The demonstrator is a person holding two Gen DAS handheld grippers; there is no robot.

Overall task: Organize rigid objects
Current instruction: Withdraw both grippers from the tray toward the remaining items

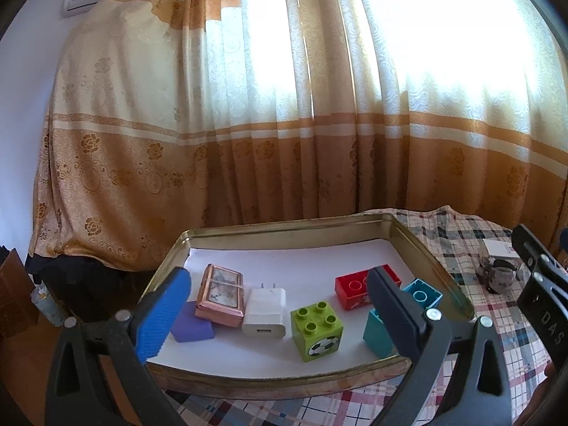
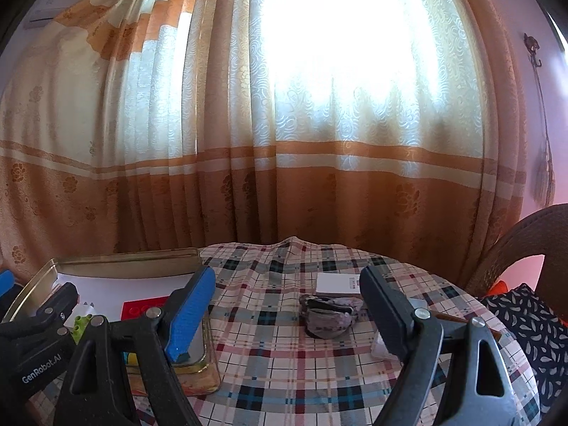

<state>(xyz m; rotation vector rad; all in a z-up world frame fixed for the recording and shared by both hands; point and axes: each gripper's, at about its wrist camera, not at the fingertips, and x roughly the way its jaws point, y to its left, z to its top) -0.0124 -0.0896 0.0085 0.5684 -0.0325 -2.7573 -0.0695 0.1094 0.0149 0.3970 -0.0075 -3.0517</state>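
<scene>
Gold-coloured metal forms the shallow tray (image 1: 419, 245) at the left part of the worktop (image 2: 284, 355), which carries a plaid cloth. Inside the tray, on a white liner, lie from left to right: a purple block (image 1: 193, 326), a pink case (image 1: 222, 294) partly resting on it, a white charger (image 1: 265, 313), a green brick (image 1: 317, 330) with a football print, a red brick (image 1: 349, 289) behind, and two teal bricks (image 1: 422, 293), partly hidden by a tool finger. Left tool (image 1: 280, 319): fingers spread wide over the near rim of the tray, nothing between them. Right tool (image 2: 287, 316): fingers spread wide over the cloth, nothing pinched. A small patterned pouch (image 2: 330, 317) lies on the cloth between its fingertips, with a white card (image 2: 337, 282) just behind it
</scene>
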